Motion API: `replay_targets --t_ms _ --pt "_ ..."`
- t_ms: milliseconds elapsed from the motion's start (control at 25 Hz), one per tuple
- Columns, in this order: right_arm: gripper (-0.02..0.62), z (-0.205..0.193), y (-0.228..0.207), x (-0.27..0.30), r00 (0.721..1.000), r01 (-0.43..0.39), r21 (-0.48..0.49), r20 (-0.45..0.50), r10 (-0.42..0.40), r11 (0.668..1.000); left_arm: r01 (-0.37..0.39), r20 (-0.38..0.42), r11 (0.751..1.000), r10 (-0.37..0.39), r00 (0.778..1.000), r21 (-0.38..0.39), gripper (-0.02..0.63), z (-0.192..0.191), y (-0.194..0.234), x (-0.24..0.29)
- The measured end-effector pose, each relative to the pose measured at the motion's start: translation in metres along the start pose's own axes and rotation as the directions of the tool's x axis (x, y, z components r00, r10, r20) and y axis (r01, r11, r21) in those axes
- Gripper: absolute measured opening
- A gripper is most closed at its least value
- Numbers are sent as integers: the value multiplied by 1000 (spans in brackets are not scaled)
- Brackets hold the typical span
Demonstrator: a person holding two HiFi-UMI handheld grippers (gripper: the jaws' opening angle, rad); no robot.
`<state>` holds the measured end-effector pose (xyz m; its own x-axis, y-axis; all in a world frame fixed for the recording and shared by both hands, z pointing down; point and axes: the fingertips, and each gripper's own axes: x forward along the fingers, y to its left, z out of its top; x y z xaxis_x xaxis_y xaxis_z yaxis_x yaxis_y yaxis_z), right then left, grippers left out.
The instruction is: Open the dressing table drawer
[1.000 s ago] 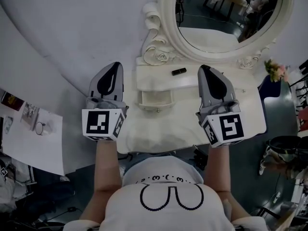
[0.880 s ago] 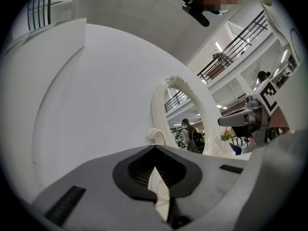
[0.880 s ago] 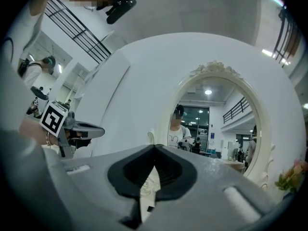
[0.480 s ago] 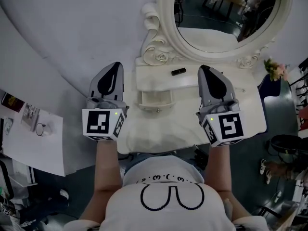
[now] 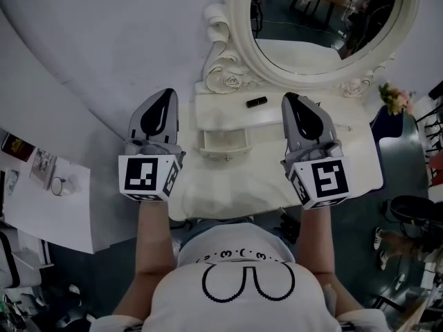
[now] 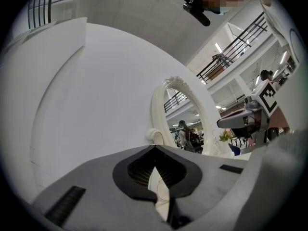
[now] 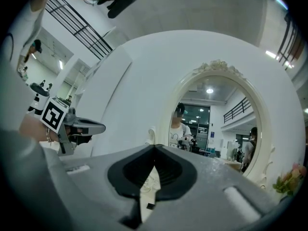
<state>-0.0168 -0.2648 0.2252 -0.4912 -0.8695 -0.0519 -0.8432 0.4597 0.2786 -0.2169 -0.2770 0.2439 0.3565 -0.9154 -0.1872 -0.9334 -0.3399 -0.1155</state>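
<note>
The left gripper (image 5: 165, 93) and the right gripper (image 5: 291, 97) are hovering over the dressing table (image 5: 360, 161). Both have their jaws pressed together and are gripping nothing. The small drawer (image 5: 223, 142) is sitting between them, under the shelf (image 5: 228, 111) near the oval mirror (image 5: 325, 19), and neither gripper is touching it. A small black object (image 5: 257, 103) is lying on the shelf.

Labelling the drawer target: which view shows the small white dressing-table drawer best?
Head view: it looks down on the small white drawer, front knob included. Both gripper views face the white-framed oval mirror; their grey jaws cover most of the tabletop, so no drawer can be made out.
</note>
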Motion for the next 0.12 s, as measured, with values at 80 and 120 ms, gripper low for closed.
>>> replay_targets --t_ms 80,120 --pt "-3 -1 0 1 1000 -4 -4 -3 4 1000 1 -2 1000 -1 1000 0 -2 -1 -1 1" --pt "-3 -1 0 2 1000 -6 -6 -4 6 1000 2 -3 1000 -2 1000 0 -2 -2 -1 1"
